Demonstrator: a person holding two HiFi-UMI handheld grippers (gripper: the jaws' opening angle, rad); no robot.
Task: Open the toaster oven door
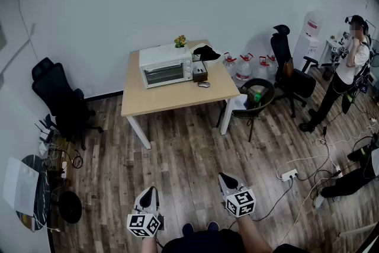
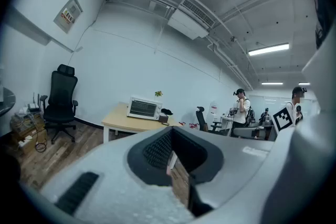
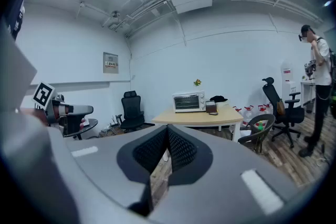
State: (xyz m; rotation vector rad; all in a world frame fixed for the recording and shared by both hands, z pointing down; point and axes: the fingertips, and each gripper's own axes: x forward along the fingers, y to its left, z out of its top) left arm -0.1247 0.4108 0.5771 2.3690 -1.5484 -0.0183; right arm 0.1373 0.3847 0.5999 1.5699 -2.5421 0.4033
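The white toaster oven [image 1: 166,66], door closed, is set on the light wooden table [image 1: 177,101], well apart from both grippers. It must be approached first and the door taken at its top edge, where the handle probably lies. The left gripper [image 1: 149,194] and right gripper [image 1: 225,179] are closed pad to pad, with nothing held

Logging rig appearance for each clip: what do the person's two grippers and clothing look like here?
The left gripper and right gripper both have pale grey, wedge-shaped bodies that taper to black pads with a fine textured surface. Each carries a white cube printed with black square markers. No cables show on them. The person wears a dark top.
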